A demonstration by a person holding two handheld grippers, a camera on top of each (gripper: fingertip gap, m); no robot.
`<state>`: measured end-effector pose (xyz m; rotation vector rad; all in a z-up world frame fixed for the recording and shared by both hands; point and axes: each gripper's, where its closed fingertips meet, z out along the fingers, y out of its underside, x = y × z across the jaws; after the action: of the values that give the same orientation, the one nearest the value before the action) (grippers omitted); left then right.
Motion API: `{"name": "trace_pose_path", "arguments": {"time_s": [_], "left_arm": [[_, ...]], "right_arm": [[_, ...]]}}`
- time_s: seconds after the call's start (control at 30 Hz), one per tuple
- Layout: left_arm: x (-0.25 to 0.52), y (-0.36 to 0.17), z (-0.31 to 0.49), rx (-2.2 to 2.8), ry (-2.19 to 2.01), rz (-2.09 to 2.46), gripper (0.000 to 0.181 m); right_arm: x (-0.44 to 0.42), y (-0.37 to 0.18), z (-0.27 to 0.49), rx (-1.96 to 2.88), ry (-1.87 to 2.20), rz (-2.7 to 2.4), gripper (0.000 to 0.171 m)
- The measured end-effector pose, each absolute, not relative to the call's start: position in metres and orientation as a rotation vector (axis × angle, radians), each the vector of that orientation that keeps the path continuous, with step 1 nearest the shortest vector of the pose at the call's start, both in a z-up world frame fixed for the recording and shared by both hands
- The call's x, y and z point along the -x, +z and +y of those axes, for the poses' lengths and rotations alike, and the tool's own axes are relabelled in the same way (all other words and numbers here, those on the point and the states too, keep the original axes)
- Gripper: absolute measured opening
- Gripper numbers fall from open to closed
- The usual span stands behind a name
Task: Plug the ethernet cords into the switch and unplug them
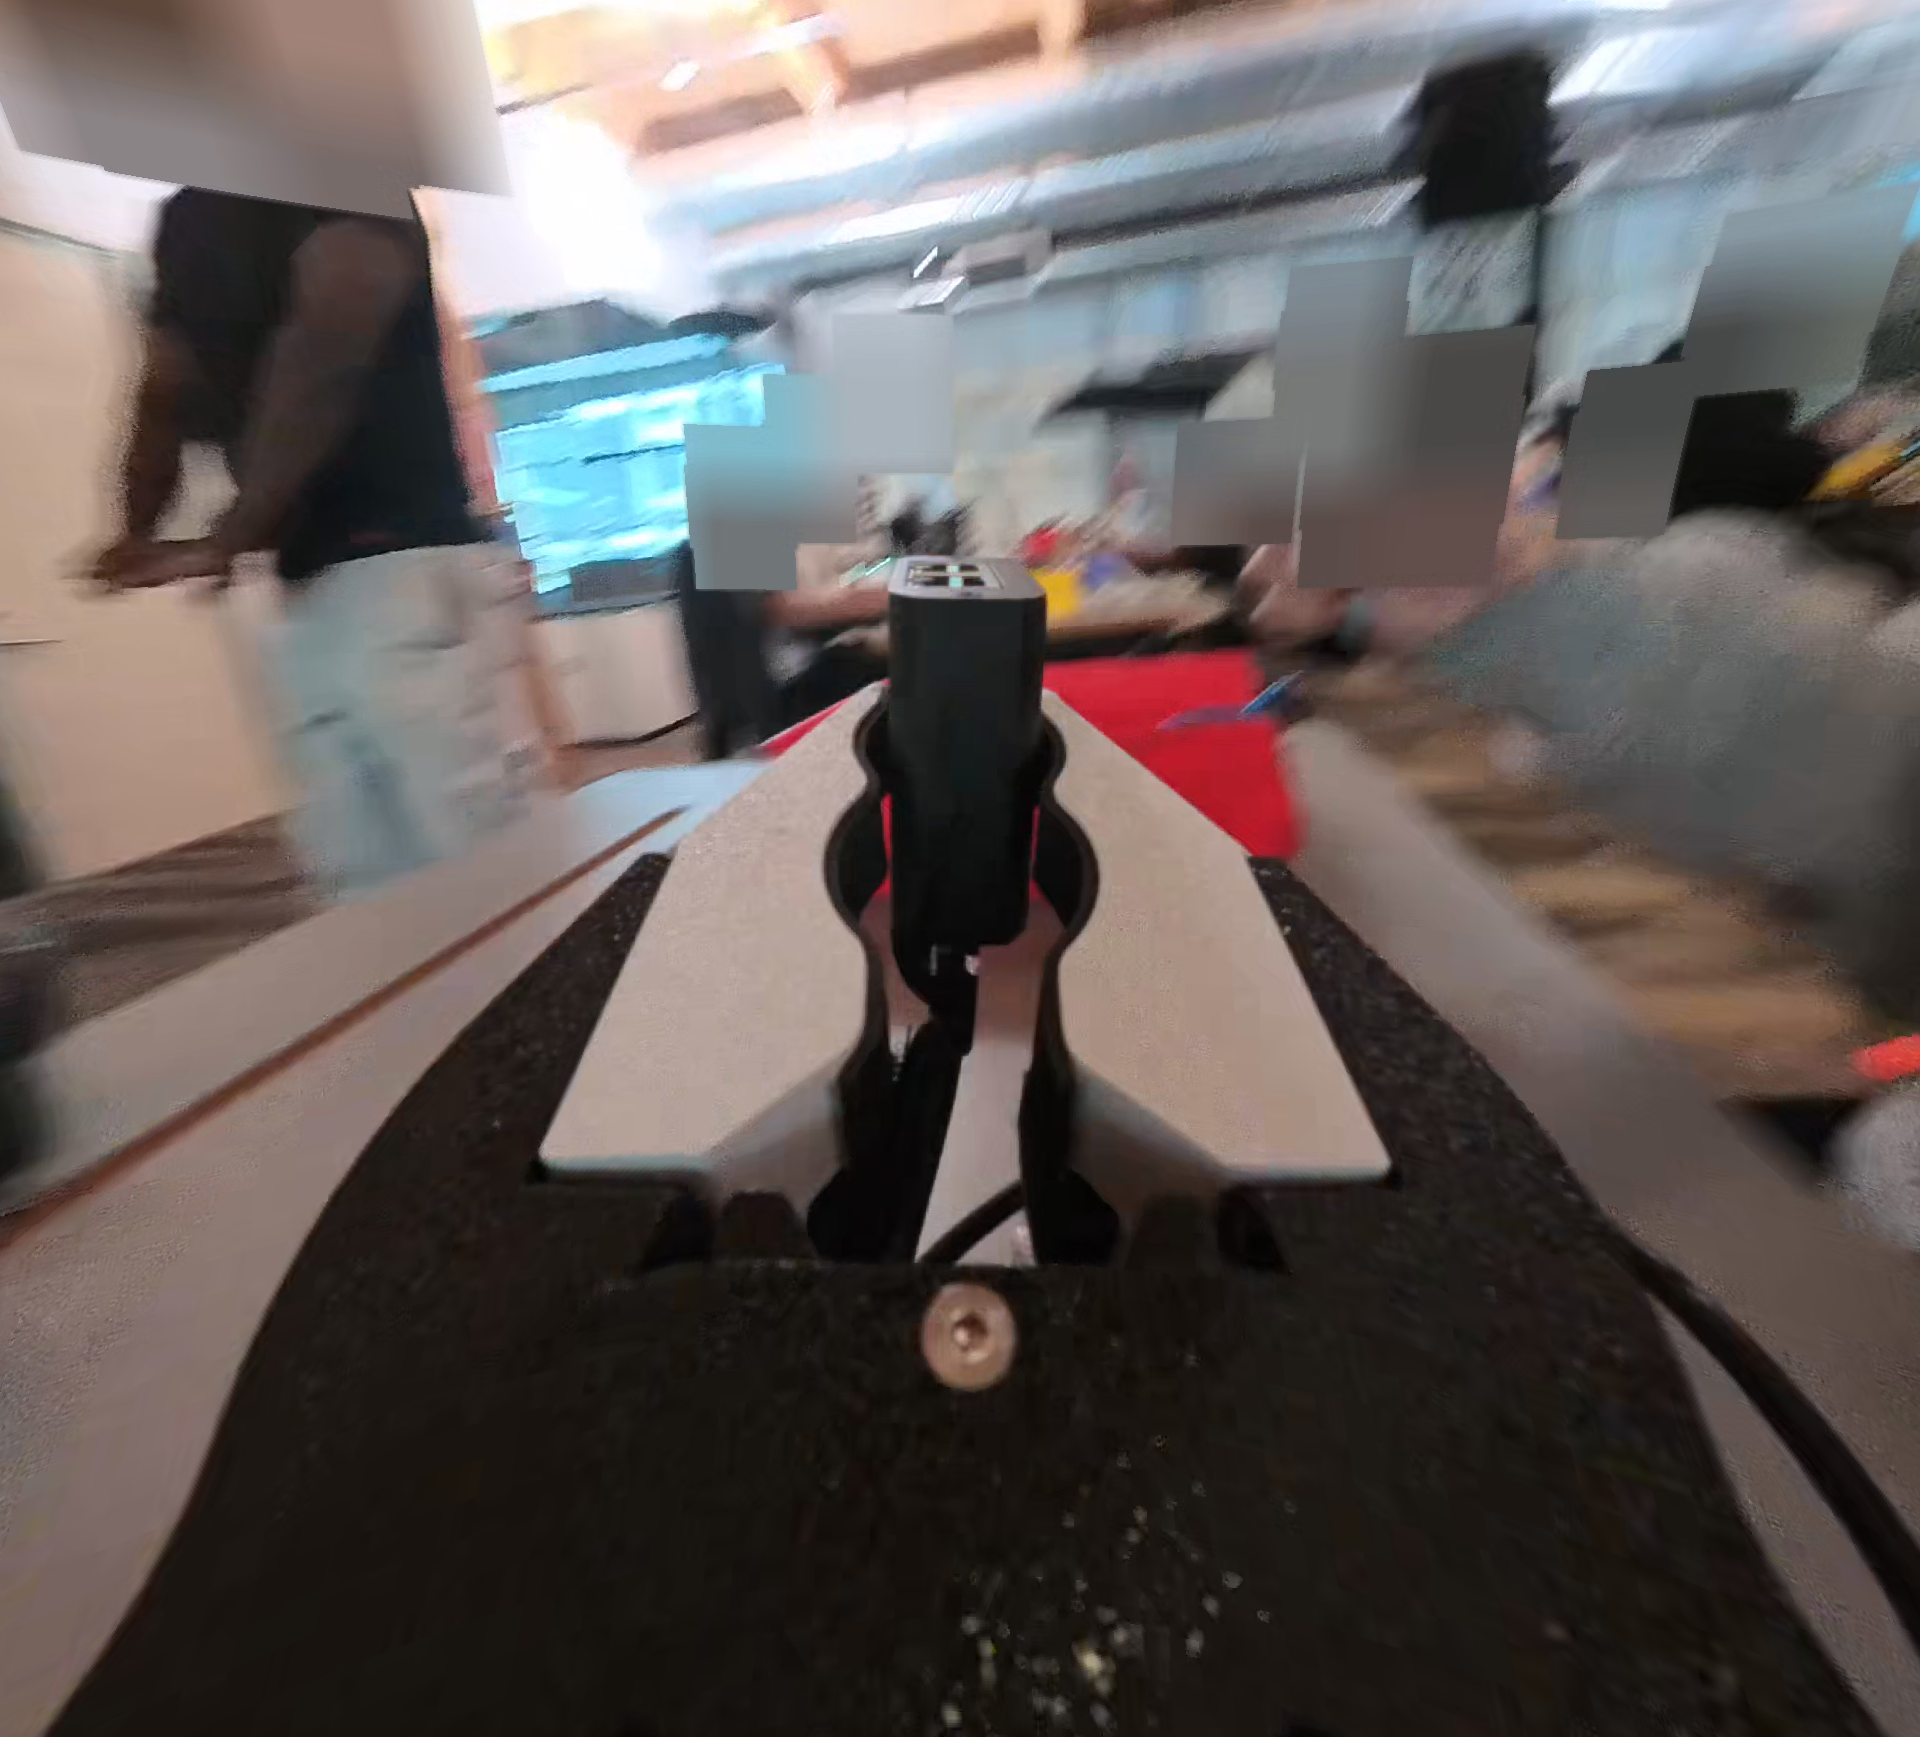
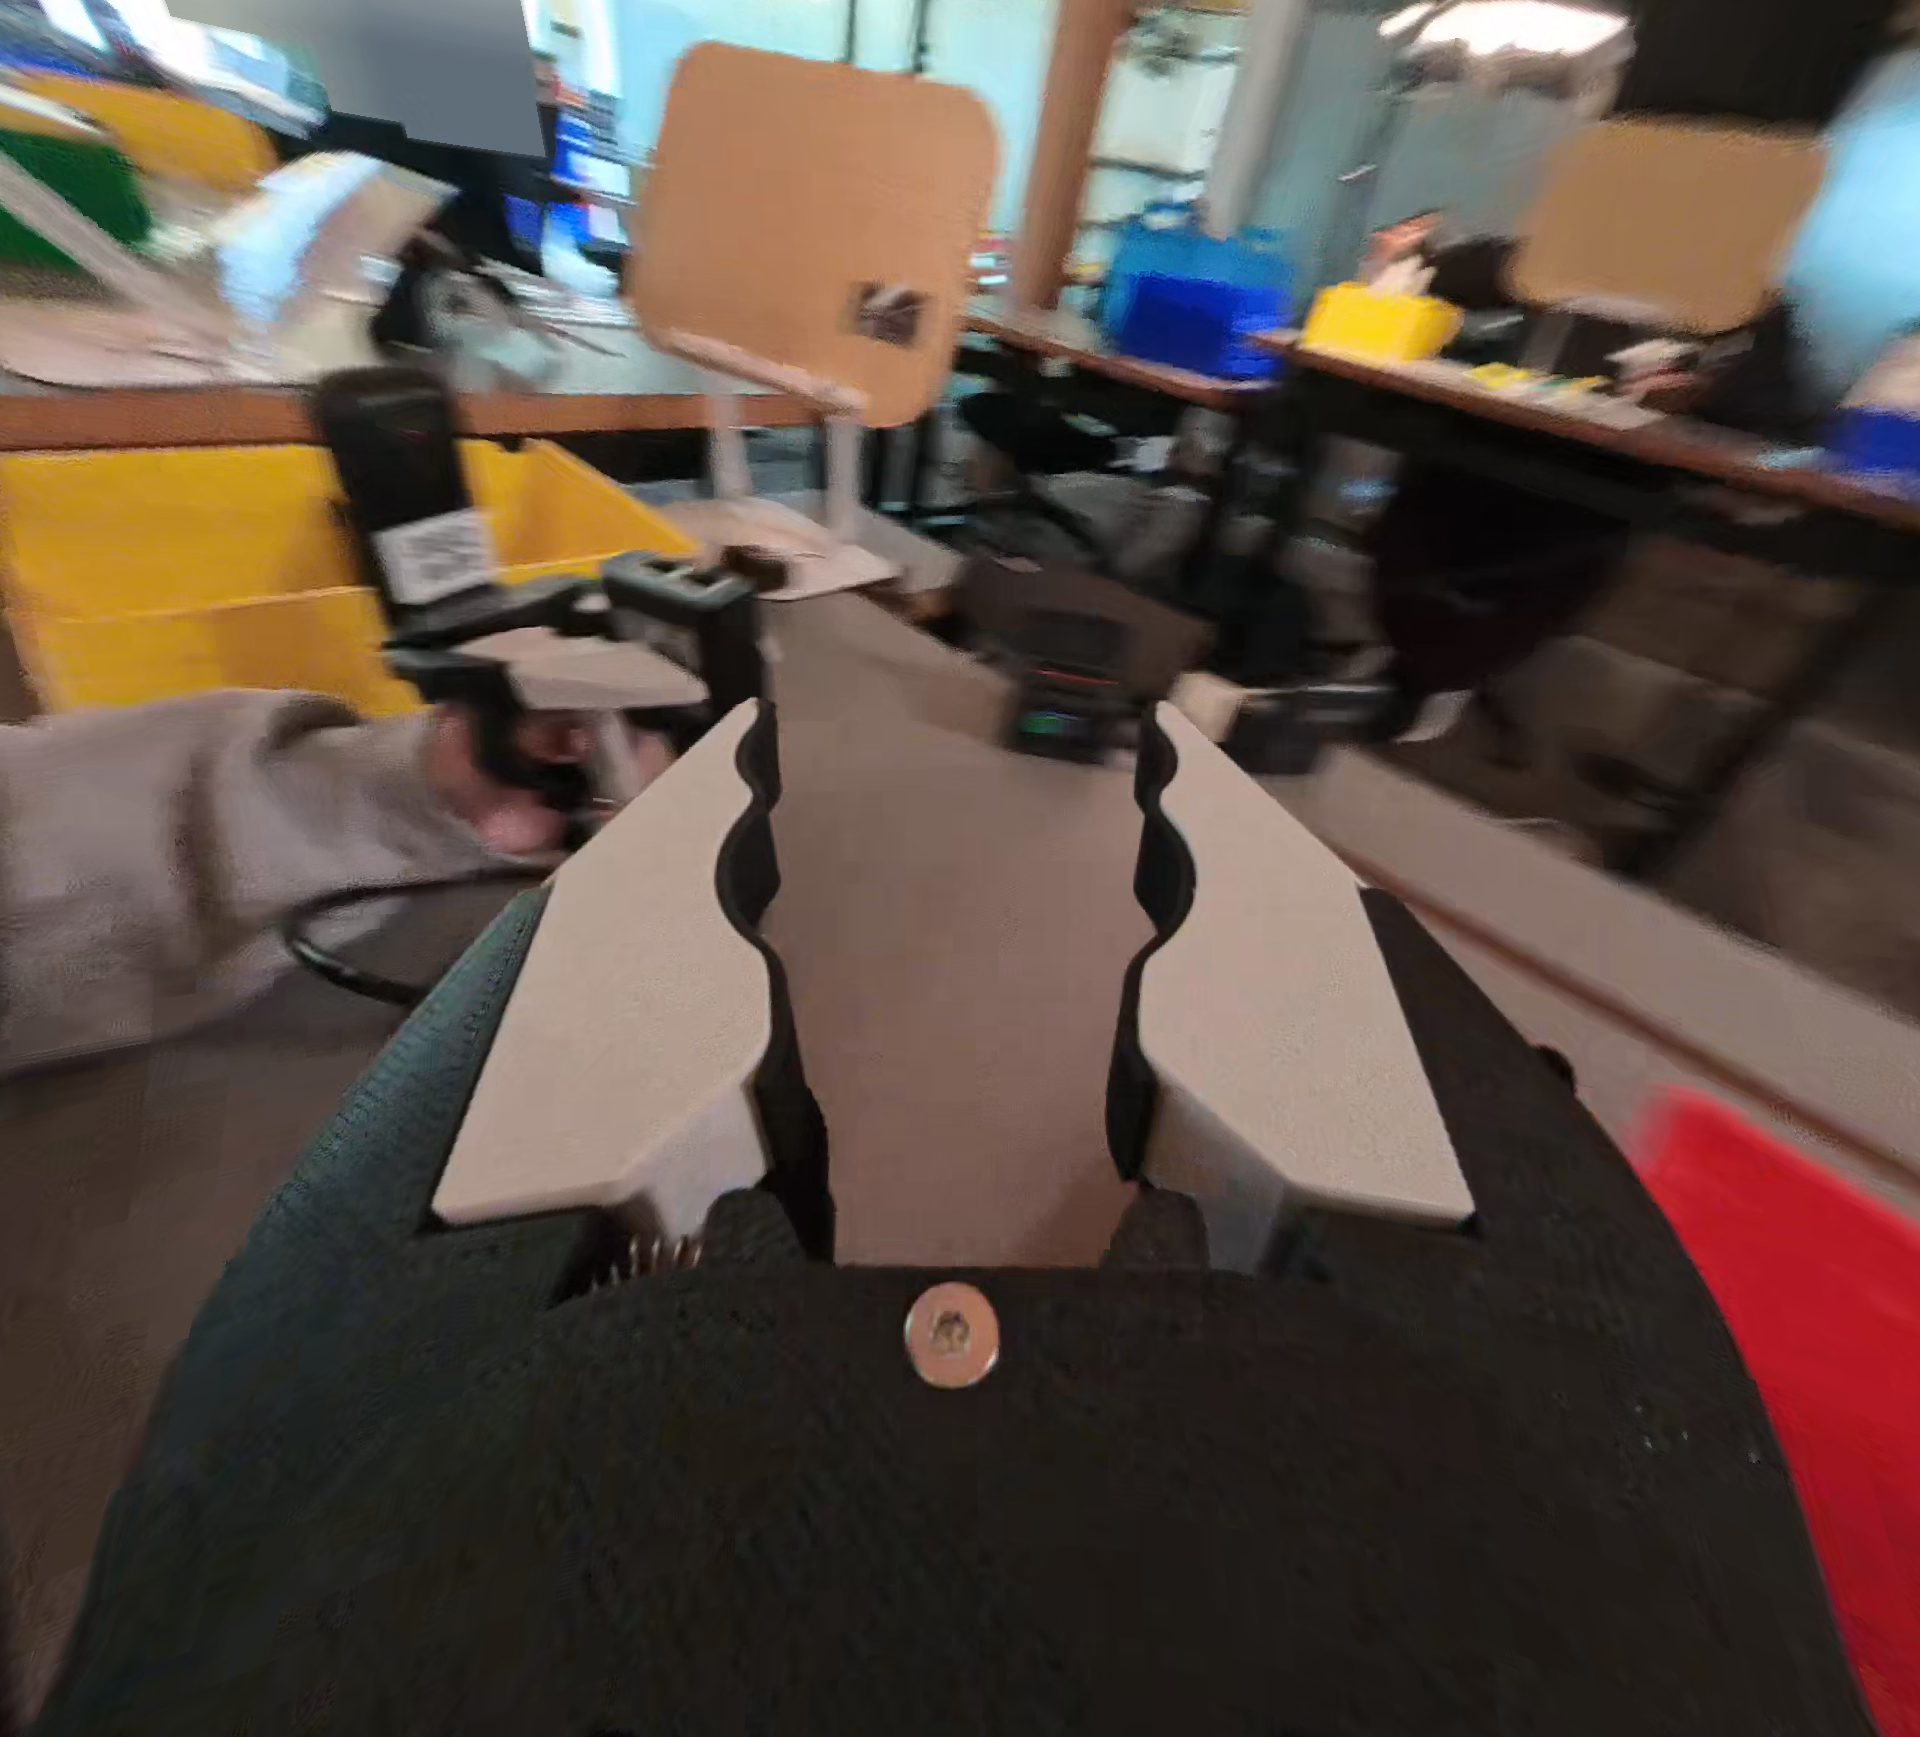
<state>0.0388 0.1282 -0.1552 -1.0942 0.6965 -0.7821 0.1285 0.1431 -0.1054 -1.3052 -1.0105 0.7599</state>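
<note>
Black and box-shaped, the switch (image 1: 964, 752) stood clamped between the two pale fingers (image 1: 769, 939) of the left gripper (image 1: 966, 721). Its body ran forward along the gap between them, pressed on both sides by the wavy inner edges, and its far end reached past the fingertips. On that far end a row of ports faced up and away from the camera. At the switch's near end, deep between the fingers, a small connector and a dark cable (image 1: 1787, 1438) showed; the cable passed back under the gripper body and out to the right.

Seen from the right wrist, the right gripper (image 2: 956, 731) was spread wide and held nothing; only the bare grey table (image 2: 935, 1012) showed between its fingers (image 2: 644, 981). Ahead and to the left of its left fingertip, the left gripper (image 2: 665, 638) appeared farther off with the switch (image 2: 681, 591) in its grip, near the tip but not touching it. A person's hand (image 2: 509, 783) in a grey sleeve (image 2: 177, 846) gripped its handle. A black cable (image 2: 353, 939) looped on the table beside the left finger. Beyond the right fingertip, a small dark device (image 2: 1060, 700) sat on the table, too blurred to identify. No ethernet cord could be made out between either pair of fingers.
</note>
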Motion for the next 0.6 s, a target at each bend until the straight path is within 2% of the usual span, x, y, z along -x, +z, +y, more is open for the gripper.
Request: {"name": "trace_pose_path", "arguments": {"time_s": [0.03, 0.17, 0.27, 0.37, 0.53, 0.6], "left_arm": [[-0.039, -0.148, 0.121, 1.046, -0.911, 0.665, 0.021], [-0.033, -0.137, 0.108, 0.932, -1.201, 0.571, 0.02], [-0.033, -0.135, 0.104, 0.887, -1.311, 0.537, 0.021], [-0.036, -0.137, 0.103, 0.883, -1.379, 0.533, 0.021], [-0.042, -0.148, 0.112, 0.995, -1.414, 0.543, 0.024], [-0.04, -0.156, 0.121, 1.07, -1.294, 0.562, 0.044]], "right_arm": [[-0.104, -0.123, 0.137, 1.323, 0.862, -1.031, 0.069], [-0.036, -0.155, 0.11, 1.308, 1.323, -1.006, 0.062], [-0.021, -0.155, 0.102, 1.242, 1.481, -0.943, 0.043], [-0.019, -0.155, 0.101, 1.203, 1.468, -0.934, 0.024], [-0.031, -0.167, 0.111, 1.261, 1.259, -1.087, 0.022], [-0.043, -0.173, 0.124, 1.298, 1.048, -1.188, 0.021]]}}
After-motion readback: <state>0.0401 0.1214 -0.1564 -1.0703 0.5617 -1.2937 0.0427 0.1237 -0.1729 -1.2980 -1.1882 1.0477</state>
